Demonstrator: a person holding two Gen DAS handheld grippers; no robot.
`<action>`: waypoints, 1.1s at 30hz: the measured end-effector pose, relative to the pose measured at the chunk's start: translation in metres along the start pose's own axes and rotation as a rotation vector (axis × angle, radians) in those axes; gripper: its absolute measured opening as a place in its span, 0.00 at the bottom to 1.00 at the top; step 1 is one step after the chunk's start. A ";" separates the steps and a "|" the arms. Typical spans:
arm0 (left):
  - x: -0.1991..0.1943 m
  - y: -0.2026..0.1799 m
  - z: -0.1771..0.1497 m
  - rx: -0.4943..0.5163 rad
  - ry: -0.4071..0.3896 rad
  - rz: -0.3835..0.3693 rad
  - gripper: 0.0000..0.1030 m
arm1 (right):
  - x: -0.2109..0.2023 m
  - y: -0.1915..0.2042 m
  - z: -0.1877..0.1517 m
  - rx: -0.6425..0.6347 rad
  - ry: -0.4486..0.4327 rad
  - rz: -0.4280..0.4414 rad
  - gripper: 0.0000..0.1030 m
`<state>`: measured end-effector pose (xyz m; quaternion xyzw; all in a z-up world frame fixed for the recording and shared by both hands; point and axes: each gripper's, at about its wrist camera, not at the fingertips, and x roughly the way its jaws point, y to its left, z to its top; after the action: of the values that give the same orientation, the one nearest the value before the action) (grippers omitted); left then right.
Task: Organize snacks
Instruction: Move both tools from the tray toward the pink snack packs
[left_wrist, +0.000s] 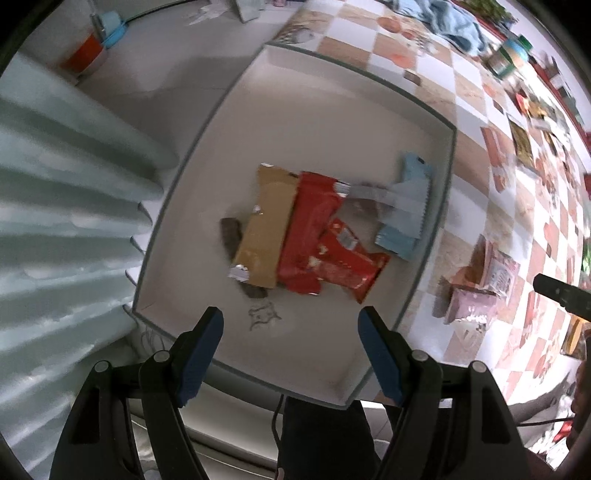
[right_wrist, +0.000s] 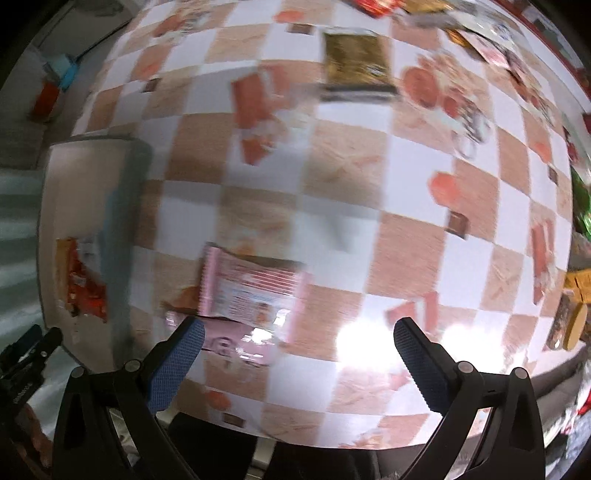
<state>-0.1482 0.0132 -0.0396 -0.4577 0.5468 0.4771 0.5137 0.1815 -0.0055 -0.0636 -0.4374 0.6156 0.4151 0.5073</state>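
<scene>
No text, brand, number or sign can be read in either view. The red wrapper (left_wrist: 334, 258) lying in the white tray (left_wrist: 369, 110) carries white print and a small pale label, all too blurred to make out. The pink packet (right_wrist: 251, 295) on the checked tablecloth (right_wrist: 406, 177), just beside the tray, shows rows of fine print and a large smeared marking on its glossy end, none legible. The gold packet (right_wrist: 356, 61), well apart from the tray, is equally blurred.

Both wrist views downward, sharing tray (left_wrist: 436, 122).
</scene>
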 end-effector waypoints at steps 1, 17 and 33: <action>0.000 -0.003 0.001 0.007 0.002 0.001 0.76 | 0.002 -0.007 -0.002 0.009 0.009 -0.015 1.00; -0.008 -0.049 -0.005 0.132 0.015 -0.028 0.76 | 0.018 -0.022 -0.019 -0.147 0.026 -0.122 1.00; 0.000 -0.098 -0.036 0.241 0.068 -0.046 0.76 | 0.032 0.087 -0.057 -0.824 -0.089 -0.133 1.00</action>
<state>-0.0560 -0.0343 -0.0442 -0.4212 0.6067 0.3800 0.5569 0.0801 -0.0400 -0.0815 -0.6244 0.3460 0.6112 0.3418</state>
